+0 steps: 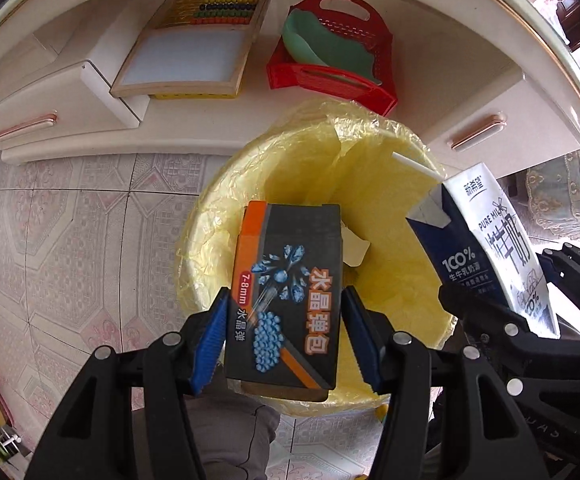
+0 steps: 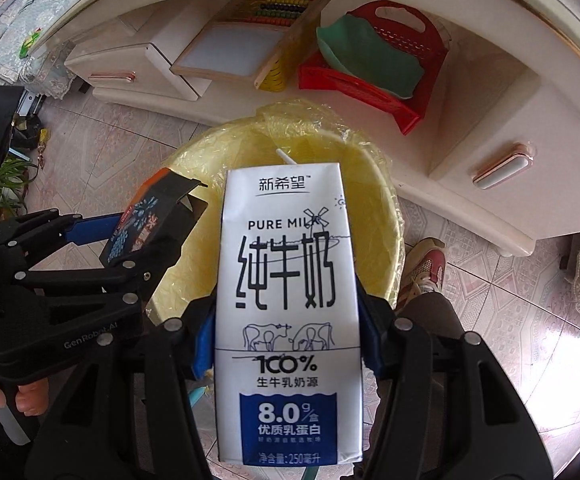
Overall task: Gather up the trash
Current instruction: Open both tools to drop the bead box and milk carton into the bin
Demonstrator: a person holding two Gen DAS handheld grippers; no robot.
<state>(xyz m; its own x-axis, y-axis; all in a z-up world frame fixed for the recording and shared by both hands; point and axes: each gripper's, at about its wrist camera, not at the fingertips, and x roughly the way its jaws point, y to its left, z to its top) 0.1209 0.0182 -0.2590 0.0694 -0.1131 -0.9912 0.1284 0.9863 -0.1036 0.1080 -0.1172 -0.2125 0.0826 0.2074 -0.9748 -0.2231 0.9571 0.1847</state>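
**A:** Count it off for me, biggest first.

**B:** One white cabinet (image 1: 194, 136) with two drawer handles in view, smooth and glossy. One round bin (image 1: 393, 216) lined with a crinkled yellow plastic bag, standing on the patterned floor tiles (image 1: 62, 216) just in front of the cabinet. One red slotted plastic basket (image 1: 353, 20) with a green plastic scoop (image 1: 321, 46) lying in it, and one wooden-framed board (image 1: 188, 56) with rows of coloured beads along its top, both leaning at the cabinet.

**A:** And the trash?

**B:** Two cartons. One tall white-and-blue milk carton (image 2: 286, 300), cardboard, rectangular, with a white straw (image 2: 286, 158) sticking out of the top. One smaller dark box (image 1: 286, 292) with orange edges and blue beads printed on it, its top flap open.

**A:** Jaws?

**B:** The right gripper (image 2: 286, 344) is spread about as wide as the carton's face, its blue ribbed pads pressed on both sides, holding the milk carton upright above the near rim of the bin. The left gripper (image 1: 286, 340) sits narrower, clamped on the lower half of the dark box, which hangs over the bin's opening.

**A:** Do the two touch?

**B:** No, they are side by side, apart.
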